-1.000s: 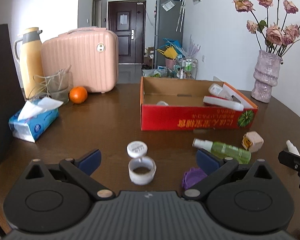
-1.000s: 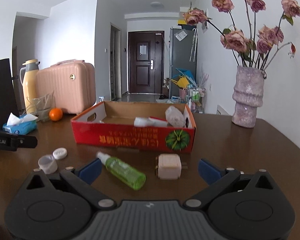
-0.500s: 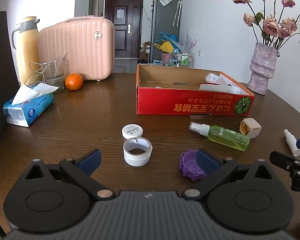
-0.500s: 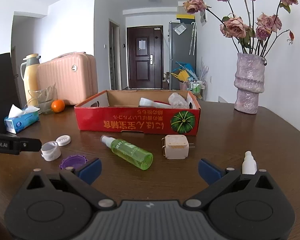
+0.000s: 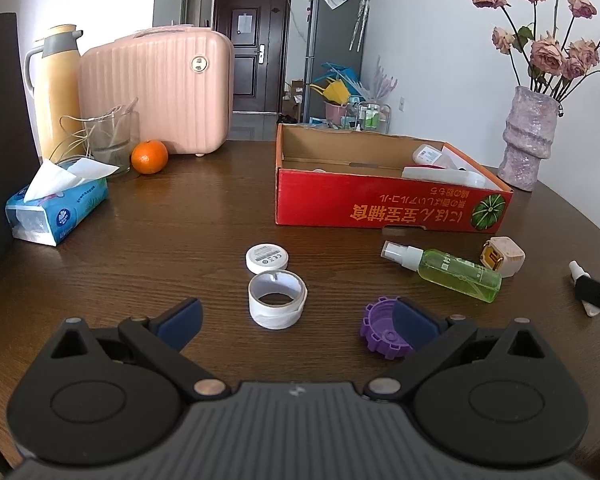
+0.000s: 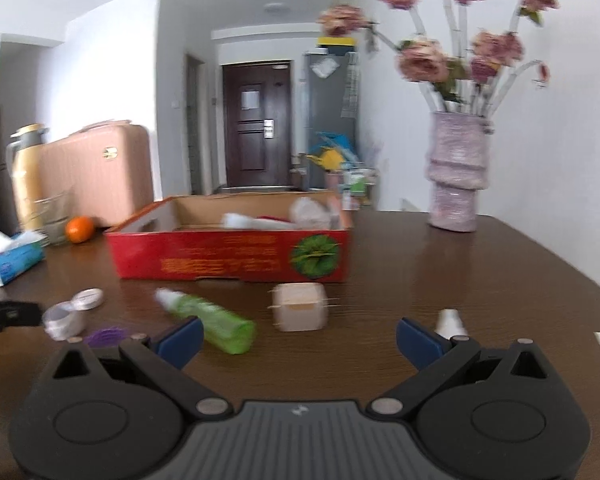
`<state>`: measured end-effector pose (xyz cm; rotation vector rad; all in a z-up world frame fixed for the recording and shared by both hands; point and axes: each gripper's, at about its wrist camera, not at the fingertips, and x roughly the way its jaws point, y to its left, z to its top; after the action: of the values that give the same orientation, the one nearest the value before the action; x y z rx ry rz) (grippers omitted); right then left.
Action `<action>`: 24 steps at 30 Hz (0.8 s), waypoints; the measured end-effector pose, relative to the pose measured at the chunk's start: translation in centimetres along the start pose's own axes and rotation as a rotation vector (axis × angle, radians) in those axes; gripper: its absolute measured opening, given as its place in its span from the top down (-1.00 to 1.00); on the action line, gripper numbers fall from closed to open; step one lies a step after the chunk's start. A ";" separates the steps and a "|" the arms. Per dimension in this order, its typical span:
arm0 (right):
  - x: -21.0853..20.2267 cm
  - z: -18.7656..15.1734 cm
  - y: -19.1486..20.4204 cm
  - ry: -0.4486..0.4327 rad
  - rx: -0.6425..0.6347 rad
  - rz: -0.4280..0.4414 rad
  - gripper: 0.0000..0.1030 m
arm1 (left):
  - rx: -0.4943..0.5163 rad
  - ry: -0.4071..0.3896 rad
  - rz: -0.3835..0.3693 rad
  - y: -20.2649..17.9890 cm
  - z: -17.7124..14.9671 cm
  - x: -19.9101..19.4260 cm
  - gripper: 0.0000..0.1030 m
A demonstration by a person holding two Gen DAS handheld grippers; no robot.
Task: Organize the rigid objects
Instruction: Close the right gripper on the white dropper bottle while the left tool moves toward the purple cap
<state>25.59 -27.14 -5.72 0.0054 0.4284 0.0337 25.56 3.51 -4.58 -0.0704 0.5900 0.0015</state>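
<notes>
Partly sorted: some items already in red box [image 5: 380, 204]. Left on table [image 5: 180, 232]: tape roll [image 5: 277, 299], lid [image 5: 267, 258], purple cap [image 5: 382, 330], spray bottle [image 5: 444, 270], cube [image 6: 299, 306]. Left gripper [image 5: 296, 316] and right gripper [image 6: 298, 336] spread wide, empty.

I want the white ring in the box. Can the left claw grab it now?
Probably yes. The left claw is open, and the white ring sits upright on the table just ahead, between its fingers, nothing blocking.

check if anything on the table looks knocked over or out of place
The green spray bottle lies on its side in front of the red box, and a purple cap sits loose, open side up, near the tape roll. Nothing looks spilled.
</notes>
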 end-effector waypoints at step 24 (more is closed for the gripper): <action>9.2 -0.2 -8.0 0.264 0.084 -0.169 0.41 | -0.018 0.031 0.045 0.3 0.0 1.1 -1.00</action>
<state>34.10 -34.80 -9.76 0.0478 0.6926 -0.1518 26.51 3.80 -5.22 -0.0742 0.6230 0.0496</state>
